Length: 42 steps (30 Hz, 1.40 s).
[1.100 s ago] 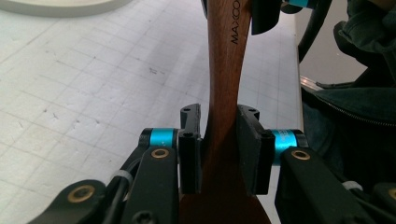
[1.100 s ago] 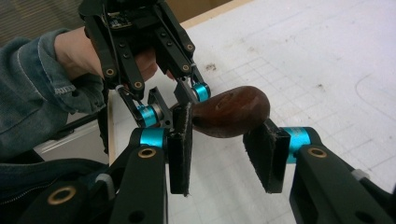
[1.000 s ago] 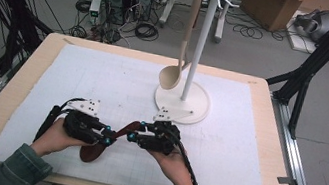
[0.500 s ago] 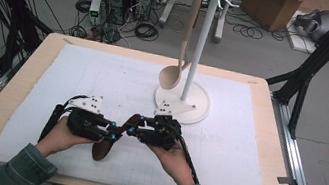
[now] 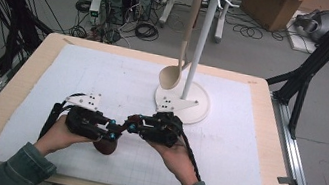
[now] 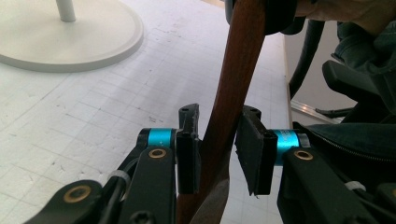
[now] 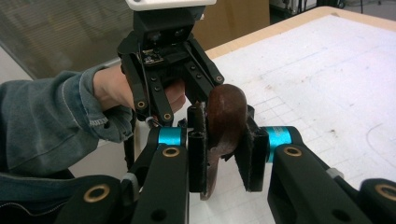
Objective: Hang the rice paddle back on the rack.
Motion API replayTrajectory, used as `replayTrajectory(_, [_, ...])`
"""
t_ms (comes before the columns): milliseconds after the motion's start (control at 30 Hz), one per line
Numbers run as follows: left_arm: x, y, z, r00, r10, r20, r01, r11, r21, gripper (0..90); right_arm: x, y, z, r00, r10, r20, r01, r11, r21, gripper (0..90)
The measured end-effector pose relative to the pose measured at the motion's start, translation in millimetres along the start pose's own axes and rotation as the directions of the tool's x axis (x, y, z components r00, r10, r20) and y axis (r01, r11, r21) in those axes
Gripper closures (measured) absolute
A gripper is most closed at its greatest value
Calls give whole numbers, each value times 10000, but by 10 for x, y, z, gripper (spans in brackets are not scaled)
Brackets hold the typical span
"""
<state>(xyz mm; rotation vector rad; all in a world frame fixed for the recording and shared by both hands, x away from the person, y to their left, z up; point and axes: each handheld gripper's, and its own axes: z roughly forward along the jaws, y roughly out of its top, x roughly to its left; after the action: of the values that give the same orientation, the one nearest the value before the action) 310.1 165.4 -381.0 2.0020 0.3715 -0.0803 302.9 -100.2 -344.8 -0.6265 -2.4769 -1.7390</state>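
Observation:
A dark brown wooden spoon (image 5: 110,140) hangs between the two grippers above the white mat, bowl down near the person's left hand. My right gripper (image 5: 130,126) is shut on its handle (image 7: 223,126), the wood pinched between both pads. My left gripper (image 5: 113,135) faces it and stands around the handle (image 6: 233,88) lower down. There the left pad touches the wood and a thin gap shows at the right pad (image 6: 250,154), so it is open. A pale wooden spoon (image 5: 175,69) hangs from the white rack (image 5: 203,38).
The rack's round white base (image 5: 196,109) sits just beyond the right gripper and appears again (image 6: 70,42) in the left gripper view. The mat (image 5: 244,151) lies on a wooden table (image 5: 36,56). Cables, computer towers and boxes are on the floor behind.
The spoon has swung from lying low and slanted to steeper, bowl down. The two grippers have drawn closer together around its handle.

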Motion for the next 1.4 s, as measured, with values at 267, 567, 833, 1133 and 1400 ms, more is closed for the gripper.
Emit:
replayTrajectory(267, [-61, 56, 66, 9989, 436, 157, -437, 9990, 58, 762, 10, 22, 5, 9999, 37, 155, -33, 9997, -235, 687])
replayTrajectory(567, [-65, 78, 55, 9989, 398, 239, -390, 9987, -329, 773, 1, -88, 86, 10000, 90, 14, -89, 9999, -50, 691])
replayTrajectory(833, [-75, 81, 81, 9988, 347, 344, -334, 9987, -388, 773, 10, -107, 138, 9998, 58, -168, -58, 10000, -13, 747])
replayTrajectory(1133, [-71, 58, 67, 9991, 334, 267, -327, 9991, -252, 730, 32, -102, 120, 9997, -55, -245, 54, 10000, -52, 765])
replayTrajectory(1400, [-78, 82, 84, 9985, 457, 311, -447, 9985, -307, 763, 38, -100, 122, 9998, -137, -174, 133, 9996, -260, 754])
